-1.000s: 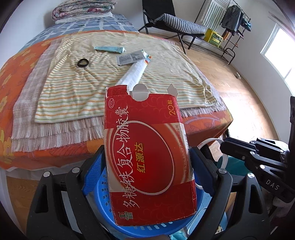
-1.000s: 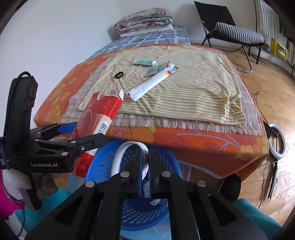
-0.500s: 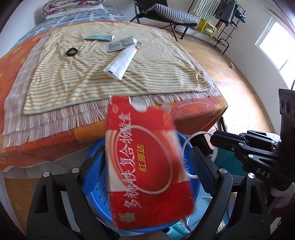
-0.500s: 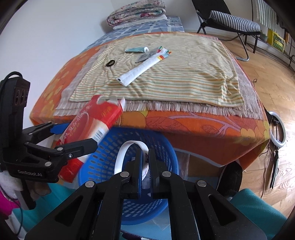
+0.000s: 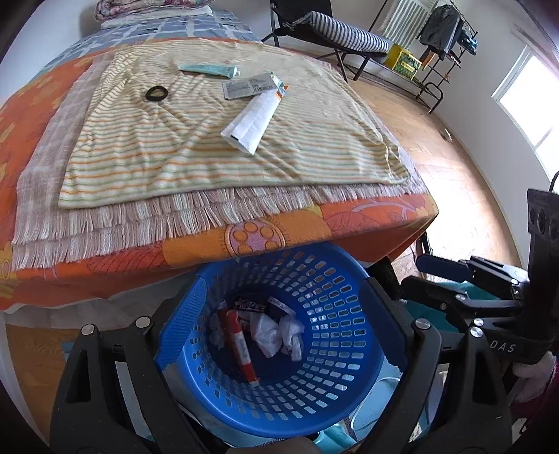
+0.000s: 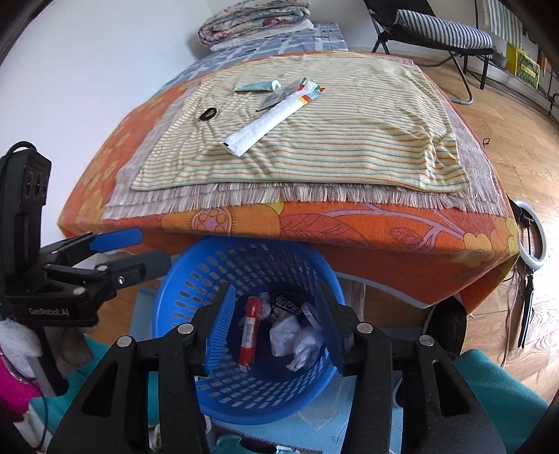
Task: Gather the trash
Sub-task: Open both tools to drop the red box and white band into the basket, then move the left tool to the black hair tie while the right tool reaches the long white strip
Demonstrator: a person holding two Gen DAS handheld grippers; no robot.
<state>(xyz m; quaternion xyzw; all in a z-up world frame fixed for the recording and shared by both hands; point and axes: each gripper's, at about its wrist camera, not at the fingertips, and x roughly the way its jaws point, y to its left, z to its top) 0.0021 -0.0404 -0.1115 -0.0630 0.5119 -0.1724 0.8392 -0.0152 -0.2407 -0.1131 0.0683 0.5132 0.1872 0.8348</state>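
My left gripper (image 5: 283, 314) hangs open over the blue basket (image 5: 332, 279), nothing between its fingers. A red box (image 5: 237, 342) stands on edge inside the basket, beside crumpled white paper (image 5: 269, 335) and a dark wrapper. My right gripper (image 6: 276, 328) is also above the basket (image 6: 181, 297); its jaws are opening and nothing is between them. On the striped cloth lie a long white carton (image 5: 255, 118), a teal tube (image 5: 209, 70), a silver sachet (image 5: 251, 85) and a black ring (image 5: 156, 93). Each gripper shows in the other's view: the right gripper (image 5: 422, 272) and the left gripper (image 6: 132, 251).
The basket stands on the floor against the bed's front edge (image 6: 349, 227), under the orange cover. Folded quilts (image 6: 255, 21) lie at the far end. A folding chair (image 5: 332, 31) and a drying rack stand beyond. A ring light (image 6: 531, 237) lies on the wooden floor.
The red box that stood between my left fingers has dropped into the basket. My right jaws, shut on a white band before, have spread apart and the band is gone from them.
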